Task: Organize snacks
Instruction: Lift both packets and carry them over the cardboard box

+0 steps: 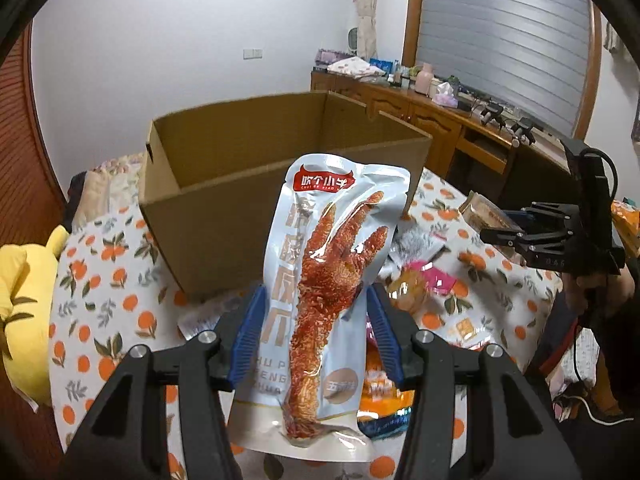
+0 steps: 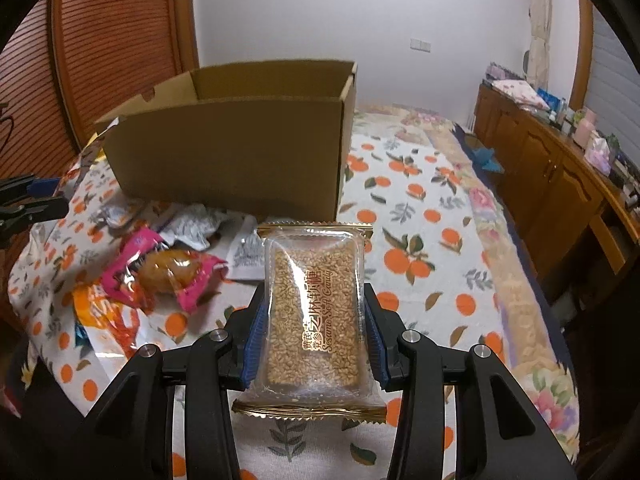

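My left gripper (image 1: 316, 296) is shut on a pale blue chicken-feet snack pack (image 1: 340, 248), held upright in front of an open cardboard box (image 1: 224, 216). The blue pads press both sides of the pack. My right gripper (image 2: 314, 296) is shut on a clear sesame soft candy pack (image 2: 314, 312), lifted above the cloth, with the cardboard box (image 2: 240, 160) beyond it. In the left wrist view the right gripper (image 1: 516, 236) shows at the right edge with its sesame pack (image 1: 484, 212). The left gripper (image 2: 36, 200) peeks in at the left of the right wrist view.
Loose snacks lie before the box: a pink bun pack (image 2: 160, 272), an orange pack (image 2: 100, 312), white packs (image 2: 192, 224). An orange-print cloth (image 2: 420, 240) covers the surface. A yellow plush toy (image 1: 24, 308) sits left; a wooden cabinet (image 1: 440, 120) stands right.
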